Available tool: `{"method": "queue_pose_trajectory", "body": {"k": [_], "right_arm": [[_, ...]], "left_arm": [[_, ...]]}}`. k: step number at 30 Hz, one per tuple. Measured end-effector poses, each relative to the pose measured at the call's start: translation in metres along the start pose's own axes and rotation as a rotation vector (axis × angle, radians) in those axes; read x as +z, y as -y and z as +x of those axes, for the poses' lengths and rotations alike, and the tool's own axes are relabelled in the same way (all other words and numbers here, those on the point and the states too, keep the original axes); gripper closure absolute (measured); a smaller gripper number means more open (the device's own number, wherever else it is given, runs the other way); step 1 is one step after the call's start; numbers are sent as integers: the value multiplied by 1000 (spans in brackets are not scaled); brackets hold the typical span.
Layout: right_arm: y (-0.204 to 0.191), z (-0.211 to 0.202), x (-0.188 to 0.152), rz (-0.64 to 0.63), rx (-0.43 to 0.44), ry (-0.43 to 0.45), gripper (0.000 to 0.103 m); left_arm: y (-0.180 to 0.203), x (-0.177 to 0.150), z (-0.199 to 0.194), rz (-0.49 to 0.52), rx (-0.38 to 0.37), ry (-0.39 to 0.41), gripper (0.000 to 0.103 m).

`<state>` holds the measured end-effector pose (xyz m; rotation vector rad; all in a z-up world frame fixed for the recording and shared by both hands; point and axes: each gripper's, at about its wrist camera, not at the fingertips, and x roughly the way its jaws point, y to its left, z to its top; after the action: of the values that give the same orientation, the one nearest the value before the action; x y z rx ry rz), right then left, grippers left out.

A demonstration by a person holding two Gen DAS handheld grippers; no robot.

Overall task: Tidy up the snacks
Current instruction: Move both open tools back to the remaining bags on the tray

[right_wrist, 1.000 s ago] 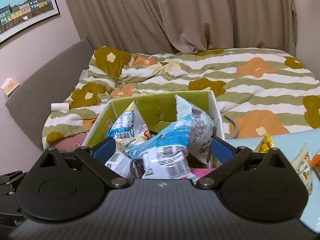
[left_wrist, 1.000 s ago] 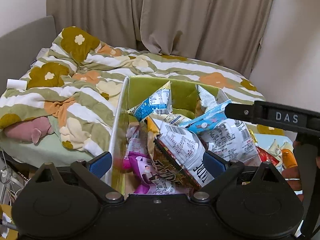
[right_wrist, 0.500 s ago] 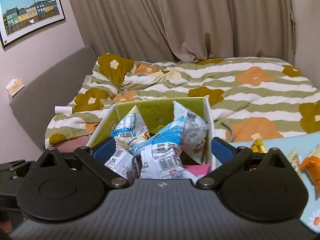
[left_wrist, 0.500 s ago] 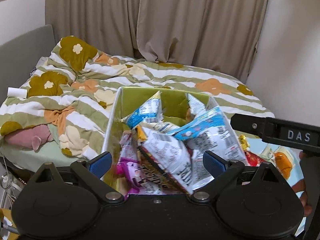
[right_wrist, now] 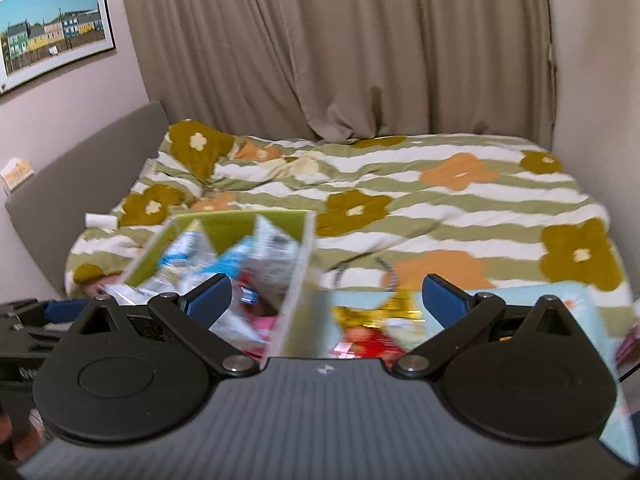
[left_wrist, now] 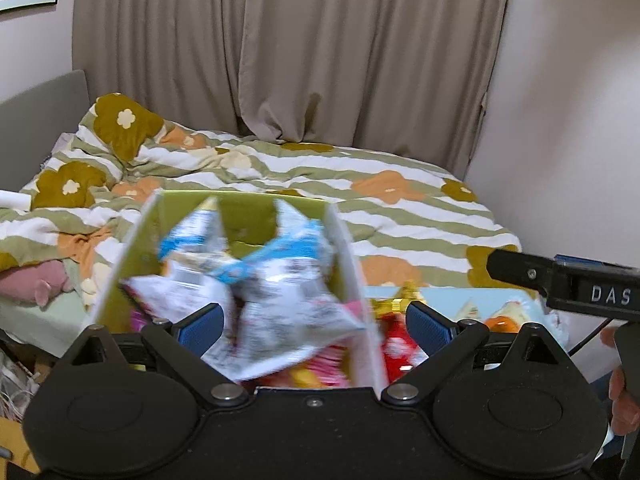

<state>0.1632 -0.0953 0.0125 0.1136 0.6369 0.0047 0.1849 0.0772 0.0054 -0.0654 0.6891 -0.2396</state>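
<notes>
Left claw (left_wrist: 314, 322) agape | right claw (right_wrist: 326, 298) agape | green box (left_wrist: 344, 256) crammed, snack packets (left_wrist: 280, 292) blurred

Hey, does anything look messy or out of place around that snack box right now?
Yes. The green box is overfilled: crumpled snack bags stick up past its rim at odd angles. More snacks, including a gold-and-red packet, lie loose outside it on the light-blue surface. Both views are motion-blurred.
</notes>
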Motion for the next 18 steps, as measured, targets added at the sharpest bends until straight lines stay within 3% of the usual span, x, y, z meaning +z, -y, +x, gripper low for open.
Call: {"method": "queue_pose_trajectory", "body": {"k": [11, 18], "right_arm": [[129, -24, -10, 7, -55, -28, 0], [193, -10, -17, 1, -37, -81, 0]], "left_arm": [[111, -19, 31, 23, -13, -27, 4], [155, -34, 67, 110, 84, -65, 4]]}}
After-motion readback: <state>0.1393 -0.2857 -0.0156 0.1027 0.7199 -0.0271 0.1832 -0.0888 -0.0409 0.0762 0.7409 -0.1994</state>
